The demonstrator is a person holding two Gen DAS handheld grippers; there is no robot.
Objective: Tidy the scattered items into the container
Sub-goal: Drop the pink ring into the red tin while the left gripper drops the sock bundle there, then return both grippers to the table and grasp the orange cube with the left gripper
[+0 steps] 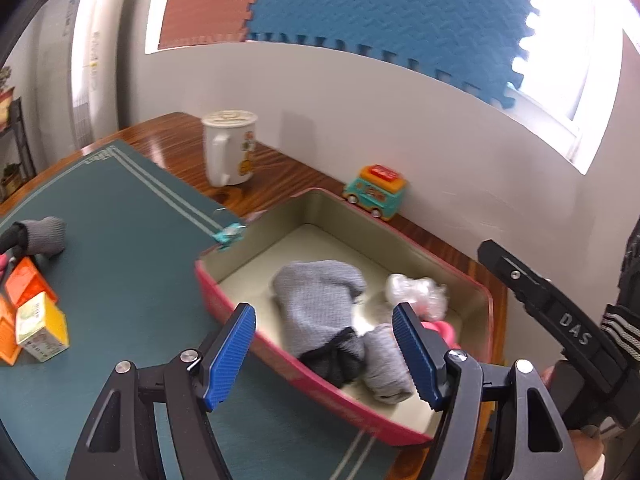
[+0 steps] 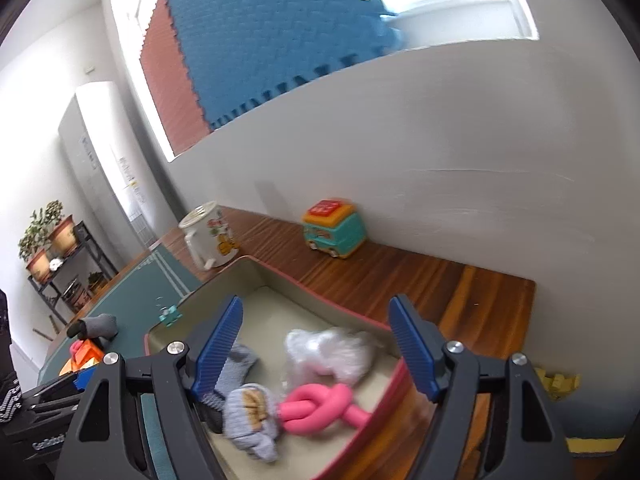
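Observation:
A pink-walled container sits on the table. Inside lie a grey sock, a rolled grey sock, a clear plastic wad and a pink knotted tube. My left gripper is open and empty above the container's near wall. My right gripper is open and empty above the container. A grey sock, orange boxes and a small teal item lie on the green mat.
A white mug and a teal toy van stand on the wooden table by the white wall. The right gripper's body shows in the left wrist view. A plant shelf stands far left.

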